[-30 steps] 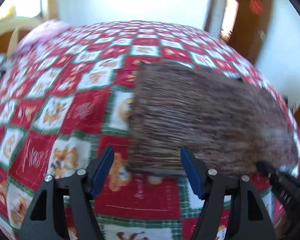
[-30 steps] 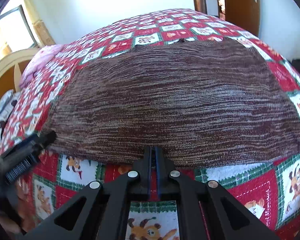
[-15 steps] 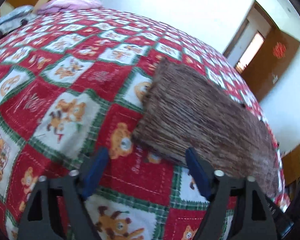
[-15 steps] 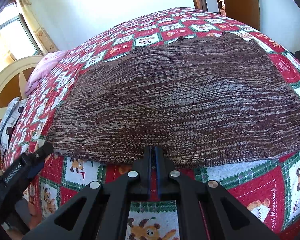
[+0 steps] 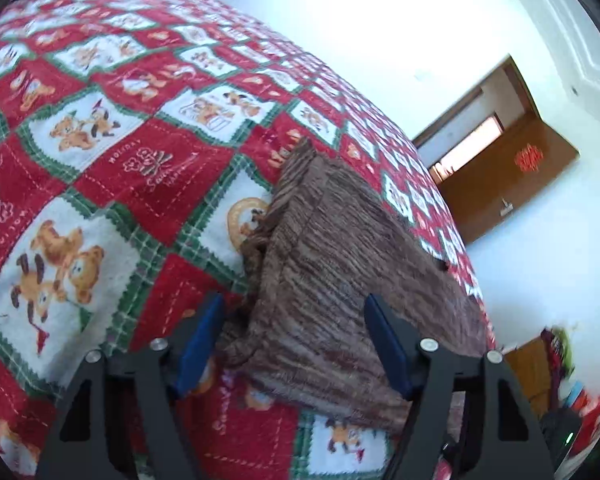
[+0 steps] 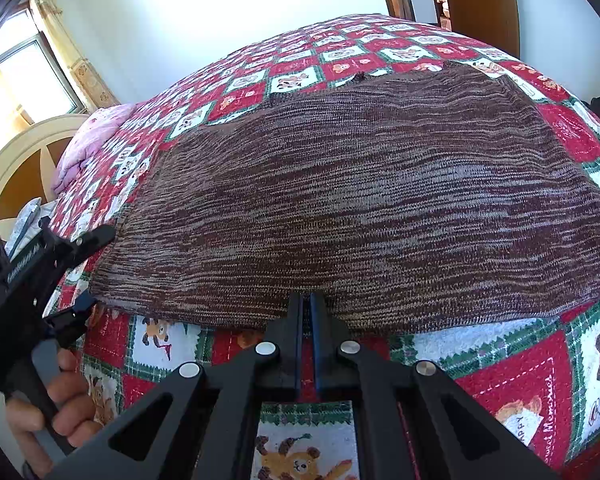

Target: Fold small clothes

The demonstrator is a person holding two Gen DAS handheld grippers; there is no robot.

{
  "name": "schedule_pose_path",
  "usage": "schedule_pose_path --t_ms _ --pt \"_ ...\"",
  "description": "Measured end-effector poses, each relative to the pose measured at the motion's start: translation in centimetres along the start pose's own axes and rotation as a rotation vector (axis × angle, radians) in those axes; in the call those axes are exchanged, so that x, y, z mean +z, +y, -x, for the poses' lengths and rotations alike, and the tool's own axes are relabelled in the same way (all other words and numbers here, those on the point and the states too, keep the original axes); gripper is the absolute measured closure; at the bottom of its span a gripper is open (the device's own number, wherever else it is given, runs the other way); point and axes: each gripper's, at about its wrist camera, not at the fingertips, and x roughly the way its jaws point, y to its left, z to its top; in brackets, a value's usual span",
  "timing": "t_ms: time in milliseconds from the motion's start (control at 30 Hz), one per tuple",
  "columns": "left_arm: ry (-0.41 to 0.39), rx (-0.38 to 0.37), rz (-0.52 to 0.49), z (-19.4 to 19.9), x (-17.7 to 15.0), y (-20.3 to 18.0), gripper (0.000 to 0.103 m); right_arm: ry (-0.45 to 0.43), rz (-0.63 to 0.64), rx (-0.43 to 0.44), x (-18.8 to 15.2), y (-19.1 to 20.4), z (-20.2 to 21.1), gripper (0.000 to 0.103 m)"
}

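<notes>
Sweater point(image 6: 360, 208) – brown marled knit – lay spread flat across the middle of the bed, on a red, white & green teddy-bear quilt point(image 6: 512, 380). In the right wrist view its near hem ran left to right just ahead of the right gripper point(image 6: 305, 308), whose two fingers were pressed together w/ only a thin slit between them; tips sat right at the hem edge, and whether any knit was pinched there couldn't be told. Left gripper point(image 5: 294, 344) was spread wide, blue-padded fingers point(image 5: 200, 344) on either side of the sweater's near left corner. That corner looked rumpled and slightly raised off the quilt, a fold of knit bunched along the left edge. Neither blue pad visibly pressed the cloth – jaws not closed on it. From the right wrist view the left gripper showed at the far left, black frame angled toward the sweater's corner, w/ a bare hand point(image 6: 64, 404) wrapped round its handle. Pink pillow point(image 6: 88, 140) sat at the head of the bed by a cream headboard point(image 6: 12, 160); a brown door point(image 5: 508, 184) stood open in the white wall beyond.
</notes>
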Motion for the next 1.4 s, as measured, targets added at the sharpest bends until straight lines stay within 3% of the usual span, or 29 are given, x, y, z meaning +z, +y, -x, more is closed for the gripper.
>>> schedule_pose_path --t_ms 100,133,167,233,600,767,1067,1167,1233,1400 --pt "-0.008 -0.006 -0.023 0.0 -0.4 -0.2 0.030 0.000 0.006 -0.008 0.0 0.1 0.0 0.099" --pt "0.000 -0.026 -0.025 -0.1 -0.2 -0.3 0.035 0.000 0.008 -0.011 0.0 0.2 0.0 0.099" --pt "0.015 -0.065 -0.021 -0.4 -0.1 -0.4 0.055 0.000 0.010 -0.013 0.0 0.2 0.0 0.099" --pt "0.087 -0.132 0.015 -1.5 0.0 -0.2 0.084 0.001 0.010 -0.014 0.0 0.3 0.0 0.099" --pt "0.074 -0.138 0.028 -2.2 -0.7 0.6 0.081 0.004 0.014 -0.021 -0.1 0.4 -0.1 0.099" --pt "0.067 -0.074 -0.050 -2.3 -0.9 -0.3 0.081 0.003 0.038 -0.049 -0.2 1.0 -0.2 0.099" --pt "0.080 -0.086 -0.056 -2.5 -0.7 0.1 0.083 0.034 0.080 -0.104 0.5 2.2 0.3 0.099" --pt "0.076 -0.097 -0.050 -2.6 -0.6 0.3 0.083 -0.011 0.096 -0.011 3.1 3.9 1.5 0.099" --pt "0.073 -0.100 -0.050 -2.6 -0.6 0.3 0.083 -0.037 0.154 0.007 5.1 6.0 1.7 0.099" --pt "0.061 -0.134 -0.025 -2.4 -0.7 0.9 0.083 0.006 0.255 0.146 10.2 11.6 -1.5 0.096"
